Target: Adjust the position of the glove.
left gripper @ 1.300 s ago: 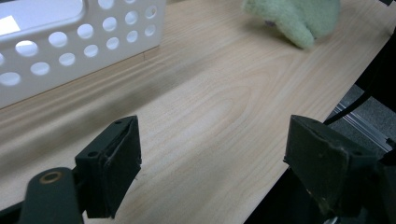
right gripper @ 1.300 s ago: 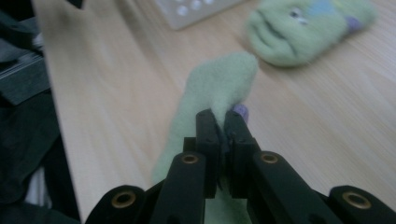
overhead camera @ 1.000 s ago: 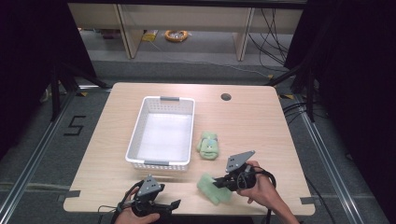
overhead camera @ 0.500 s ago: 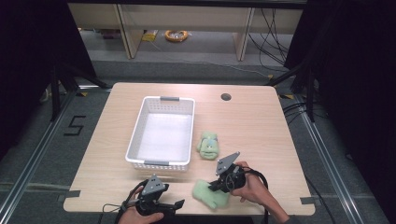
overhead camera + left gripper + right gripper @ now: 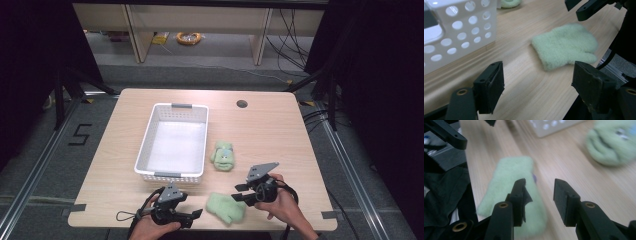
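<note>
1. While the right gripper has just been parting its jaws, they stand apart with nothing pinched; the green fleece mitten lies flat on the table under and just beyond its left jaw.
2. Jaws of the left gripper, which have just been closing a little, are spread wide and empty, the mitten lying near, at about 12 o'clock from them.
3. Judging by its nap and limp outline, the mitten is light, soft and floppy; it should pinch easily and droop, so the cuff edge or a fold of the body looks the surest hold.
4. From above, the mitten sits near the table's front edge between both grippers, at 5 o'clock from the white perforated basket.
5. A second green mitten, at 3 o'clock of the basket, shows facial trim in the right gripper view; the left gripper view gives only its edge.
</note>
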A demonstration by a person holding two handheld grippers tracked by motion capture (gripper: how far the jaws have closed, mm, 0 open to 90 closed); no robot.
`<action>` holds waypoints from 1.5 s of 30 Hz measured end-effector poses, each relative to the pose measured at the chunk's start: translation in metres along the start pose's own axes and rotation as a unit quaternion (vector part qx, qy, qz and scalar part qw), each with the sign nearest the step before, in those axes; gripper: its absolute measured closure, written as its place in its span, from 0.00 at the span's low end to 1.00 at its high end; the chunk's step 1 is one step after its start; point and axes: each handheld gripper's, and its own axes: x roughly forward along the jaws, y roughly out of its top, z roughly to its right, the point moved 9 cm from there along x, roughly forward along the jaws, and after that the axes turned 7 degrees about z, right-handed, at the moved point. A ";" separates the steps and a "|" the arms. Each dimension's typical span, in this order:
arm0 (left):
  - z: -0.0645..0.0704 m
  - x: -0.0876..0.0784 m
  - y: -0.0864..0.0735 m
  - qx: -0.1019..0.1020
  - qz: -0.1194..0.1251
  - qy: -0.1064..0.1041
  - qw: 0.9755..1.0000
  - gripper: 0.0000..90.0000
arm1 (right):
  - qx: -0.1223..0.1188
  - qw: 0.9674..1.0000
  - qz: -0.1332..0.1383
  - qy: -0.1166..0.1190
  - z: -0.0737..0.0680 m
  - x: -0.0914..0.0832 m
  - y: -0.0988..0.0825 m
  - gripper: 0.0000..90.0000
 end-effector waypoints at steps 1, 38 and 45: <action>0.001 0.000 0.001 0.001 -0.006 -0.006 1.000 0.30 | 0.009 1.000 -0.004 -0.007 0.000 -0.004 -0.003 0.70; 0.034 0.040 -0.005 0.057 -0.067 -0.040 0.995 0.93 | 0.058 0.997 -0.013 -0.041 -0.003 -0.006 -0.024 0.95; 0.031 0.043 -0.009 0.053 -0.077 -0.040 0.995 0.91 | 0.068 0.996 -0.017 -0.049 0.001 -0.003 -0.031 0.95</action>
